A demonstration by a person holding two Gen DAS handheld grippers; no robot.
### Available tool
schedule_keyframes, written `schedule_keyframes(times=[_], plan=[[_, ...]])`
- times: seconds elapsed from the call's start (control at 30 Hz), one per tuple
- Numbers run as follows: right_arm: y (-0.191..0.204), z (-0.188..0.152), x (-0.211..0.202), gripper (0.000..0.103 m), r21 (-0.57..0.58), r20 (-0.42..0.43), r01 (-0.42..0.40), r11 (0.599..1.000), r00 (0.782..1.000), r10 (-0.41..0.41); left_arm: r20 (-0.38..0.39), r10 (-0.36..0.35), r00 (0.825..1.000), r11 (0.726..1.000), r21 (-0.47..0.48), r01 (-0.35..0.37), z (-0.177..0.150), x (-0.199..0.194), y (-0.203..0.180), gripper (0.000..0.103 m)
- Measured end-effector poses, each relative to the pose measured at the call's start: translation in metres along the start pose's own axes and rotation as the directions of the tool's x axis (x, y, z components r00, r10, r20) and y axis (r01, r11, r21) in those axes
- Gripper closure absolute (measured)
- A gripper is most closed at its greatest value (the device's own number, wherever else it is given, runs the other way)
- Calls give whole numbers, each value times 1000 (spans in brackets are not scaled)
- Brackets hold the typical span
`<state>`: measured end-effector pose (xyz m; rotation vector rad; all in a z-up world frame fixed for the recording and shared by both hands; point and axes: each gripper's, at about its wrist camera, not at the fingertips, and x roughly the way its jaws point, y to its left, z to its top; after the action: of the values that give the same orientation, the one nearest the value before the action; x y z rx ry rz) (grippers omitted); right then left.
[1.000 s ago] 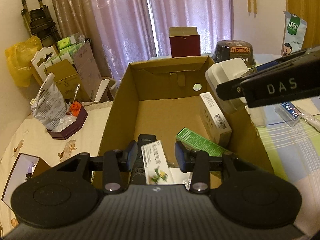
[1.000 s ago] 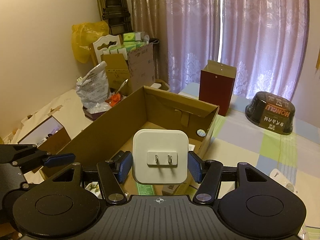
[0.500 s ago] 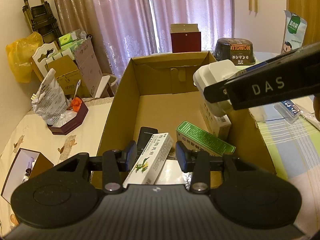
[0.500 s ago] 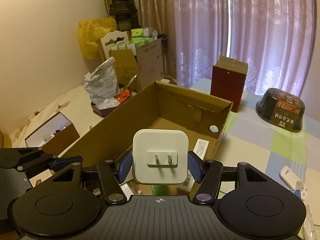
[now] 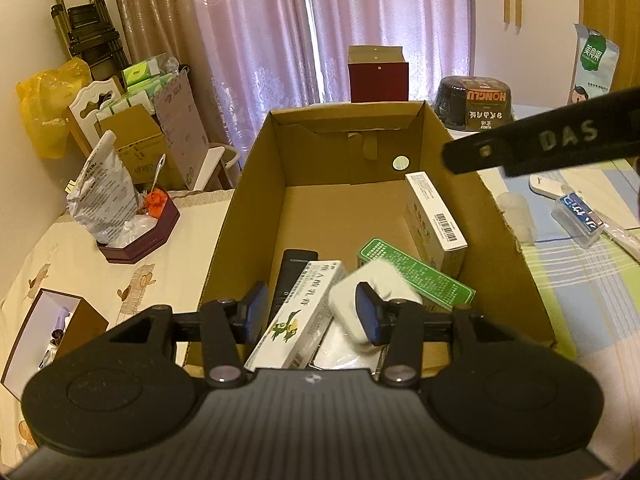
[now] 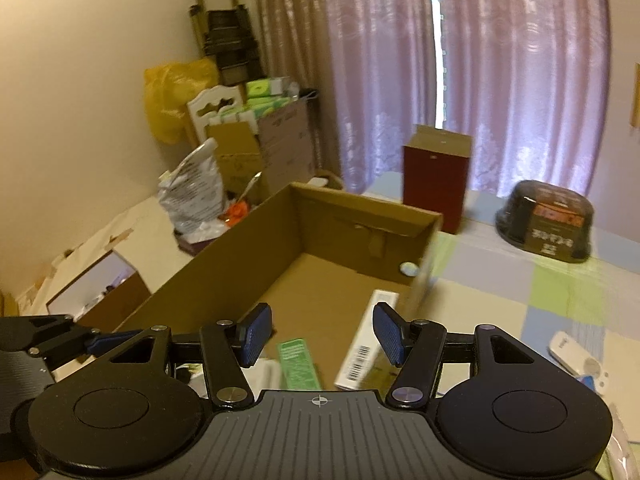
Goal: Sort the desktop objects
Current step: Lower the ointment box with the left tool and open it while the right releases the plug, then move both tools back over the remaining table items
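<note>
**Charger in the box**

Where blurred white charger [image 5: 374, 280] sits among packets inside cardboard box [image 5: 256, 184], atop green carton [image 5: 416, 272]. Right gripper [image 6: 320, 336] above the box, fingers spread, empty. Left gripper [image 5: 310, 312] at near rim, fingers likewise released.

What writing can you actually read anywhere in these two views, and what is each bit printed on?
"DAS": on the right gripper, seen from the left wrist camera.
"HONGLU", upside down: on the black bowl.
Chinese characters on the green-and-white bag and on the white box in the cardboard box: too small to read surely.
Barcode digits on the upright white carton and print on the green box: unreadable.
</note>
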<state>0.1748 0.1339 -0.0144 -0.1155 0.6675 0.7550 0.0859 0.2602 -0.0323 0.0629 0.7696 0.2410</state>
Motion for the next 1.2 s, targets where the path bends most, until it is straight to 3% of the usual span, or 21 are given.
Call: schedule_keyframes(times=[0.27, 0.47, 0.87, 0.93, 0.97, 1.2], plan=[[-34, -19, -29, 43, 60, -16, 59, 996, 998, -59, 10, -11, 1000, 1000, 9, 11, 1, -12, -11, 60], [-62, -55, -58, 43, 83, -77, 96, 992, 993, -90, 24, -30, 999, 999, 22, 29, 3, -29, -29, 60], [-134, -135, -133, 43, 187, -179, 256, 948, 958, -224, 77, -95, 992, 992, 90, 88, 12, -67, -84, 54], [-144, -146, -146, 31, 207, -183, 284, 936, 951, -248, 87, -116, 989, 989, 104, 107, 14, -74, -97, 54], [-148, -151, -153, 14, 218, -180, 298, 929, 948, -262, 89, -127, 988, 987, 112, 117, 15, -77, -103, 54], [-175, -170, -177, 13, 258, -184, 339, 905, 937, -298, 70, -209, 975, 963, 191, 193, 16, -77, -157, 47]])
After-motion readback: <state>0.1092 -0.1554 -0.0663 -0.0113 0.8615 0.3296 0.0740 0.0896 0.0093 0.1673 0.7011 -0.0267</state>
